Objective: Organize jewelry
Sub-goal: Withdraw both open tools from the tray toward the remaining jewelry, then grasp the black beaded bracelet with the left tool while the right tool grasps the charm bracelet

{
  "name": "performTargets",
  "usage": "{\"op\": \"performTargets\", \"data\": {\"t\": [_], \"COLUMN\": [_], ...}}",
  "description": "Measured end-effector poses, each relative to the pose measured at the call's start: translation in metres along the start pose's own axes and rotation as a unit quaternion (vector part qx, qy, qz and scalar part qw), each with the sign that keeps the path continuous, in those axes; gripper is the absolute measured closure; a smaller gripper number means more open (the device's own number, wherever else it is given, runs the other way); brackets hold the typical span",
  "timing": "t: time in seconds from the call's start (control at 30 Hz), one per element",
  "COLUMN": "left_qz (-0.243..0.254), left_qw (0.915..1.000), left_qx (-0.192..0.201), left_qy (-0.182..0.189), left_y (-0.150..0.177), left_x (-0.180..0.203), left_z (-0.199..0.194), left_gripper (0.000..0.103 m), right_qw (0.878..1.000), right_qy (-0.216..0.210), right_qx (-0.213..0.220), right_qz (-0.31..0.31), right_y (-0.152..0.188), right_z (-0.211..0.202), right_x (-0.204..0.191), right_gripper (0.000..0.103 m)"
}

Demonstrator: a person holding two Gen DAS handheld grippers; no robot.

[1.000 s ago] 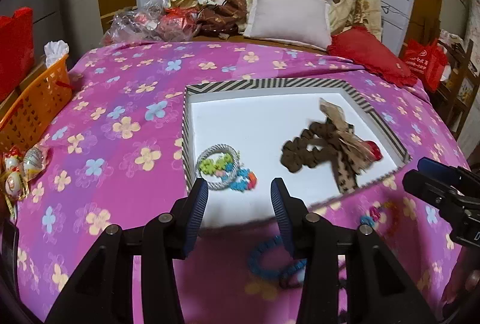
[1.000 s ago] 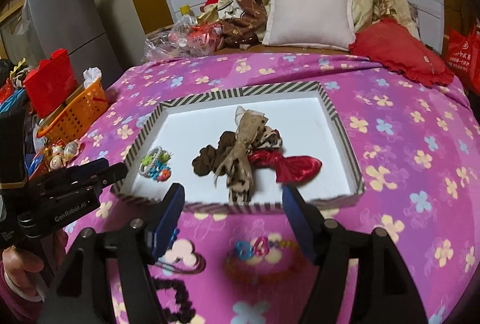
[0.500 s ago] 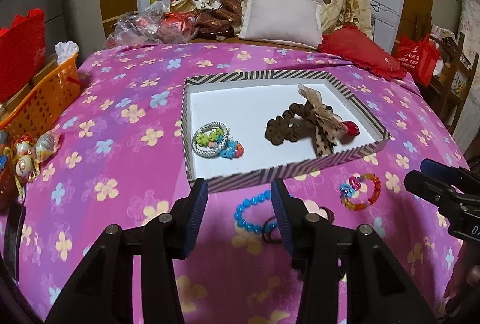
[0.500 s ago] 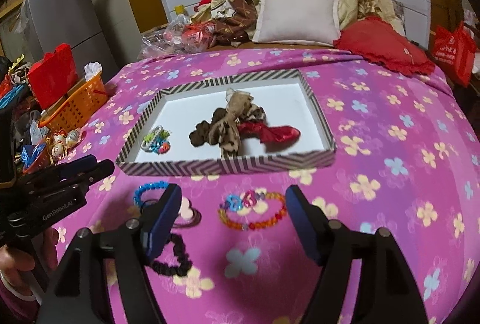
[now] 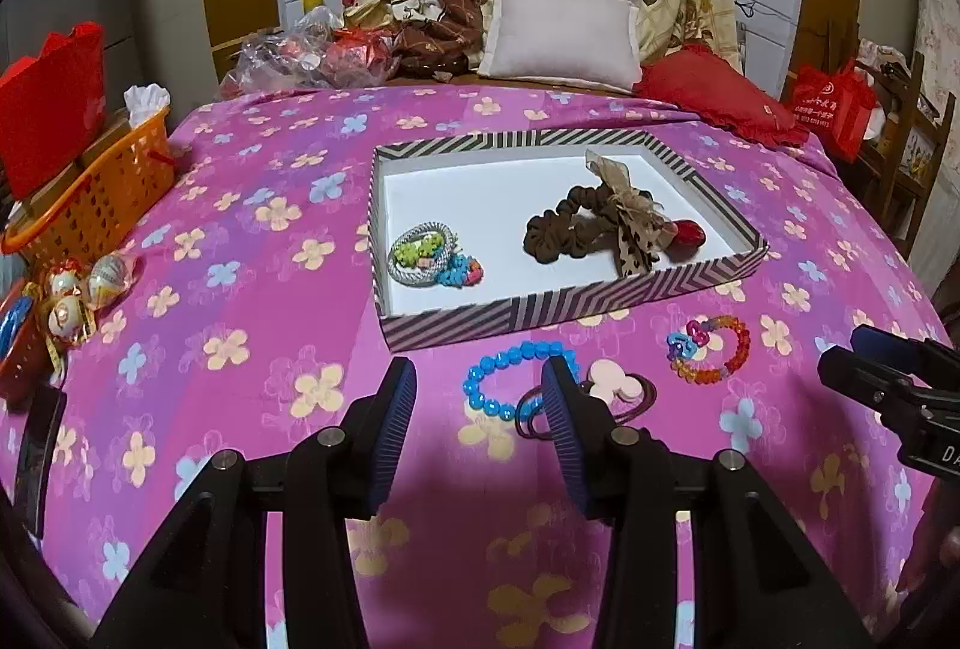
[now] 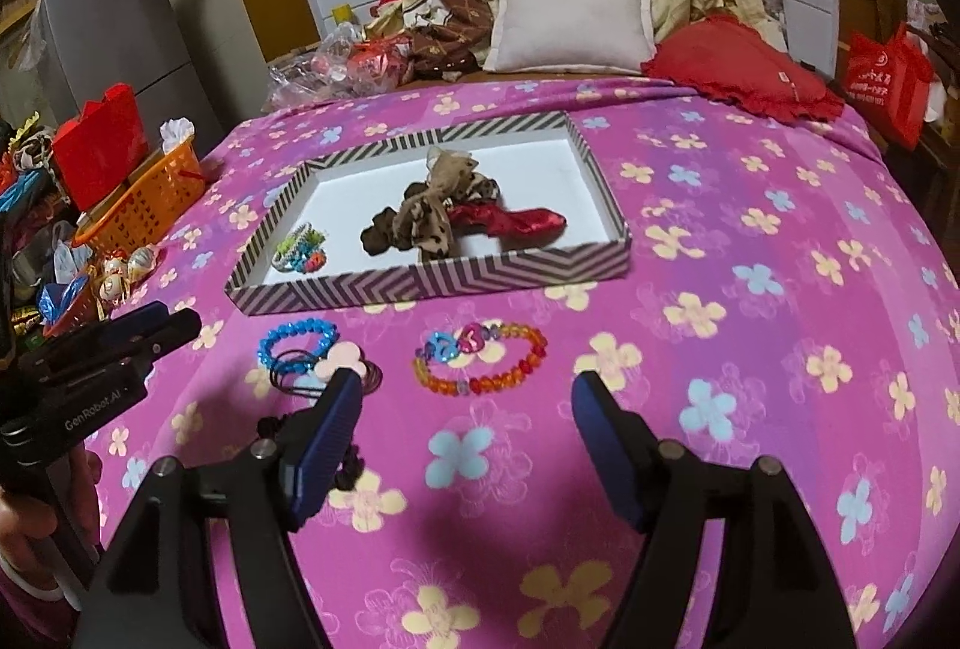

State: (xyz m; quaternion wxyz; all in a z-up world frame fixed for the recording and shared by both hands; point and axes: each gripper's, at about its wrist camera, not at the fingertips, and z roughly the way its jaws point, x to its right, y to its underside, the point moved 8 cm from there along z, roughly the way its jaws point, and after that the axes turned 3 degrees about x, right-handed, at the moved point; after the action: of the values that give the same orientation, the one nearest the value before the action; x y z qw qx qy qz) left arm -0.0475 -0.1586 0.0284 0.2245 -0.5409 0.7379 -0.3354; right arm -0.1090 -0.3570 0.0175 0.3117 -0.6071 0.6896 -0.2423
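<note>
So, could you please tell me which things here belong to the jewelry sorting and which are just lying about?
Job:
- striped-rim white tray
- blue bead bracelet
- multicoloured bead bracelet
- pink mouse-shaped hair tie
- brown fabric scrunchie in the tray

Lying about:
- orange plastic basket
- white pillow
- red cushion

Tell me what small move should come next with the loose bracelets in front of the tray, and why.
Probably lower the open right gripper onto the multicolored bead bracelet. It lies on the bedspread outside the striped tray, almost centered ahead of the empty jaws. The blue bead bracelet sits tangled with dark hair ties nearer the left gripper, so it can wait.
</note>
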Motion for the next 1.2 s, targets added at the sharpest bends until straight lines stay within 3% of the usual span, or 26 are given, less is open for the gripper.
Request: {"op": "performTargets", "data": {"t": [0.93, 1.2], "left_qz": [-0.002, -0.018], "left_qw": [0.9999, 0.9992], "left_qx": [-0.013, -0.03], "left_qy": [-0.005, 0.019], "left_y": [0.018, 0.026], "left_x": [0.0, -0.005], "left_z": [0.003, 0.006], "left_gripper": [0.065, 0.065], "right_qw": [1.0, 1.0], "right_qy": [-0.001, 0.003], "right_qx": [-0.016, -0.022], "right_qz": [0.01, 0.016], "right_y": [0.015, 0.021], "right_z": [0.007, 0.01], "right_x": [0.005, 0.013], "right_gripper": [0.027, 0.027]}}
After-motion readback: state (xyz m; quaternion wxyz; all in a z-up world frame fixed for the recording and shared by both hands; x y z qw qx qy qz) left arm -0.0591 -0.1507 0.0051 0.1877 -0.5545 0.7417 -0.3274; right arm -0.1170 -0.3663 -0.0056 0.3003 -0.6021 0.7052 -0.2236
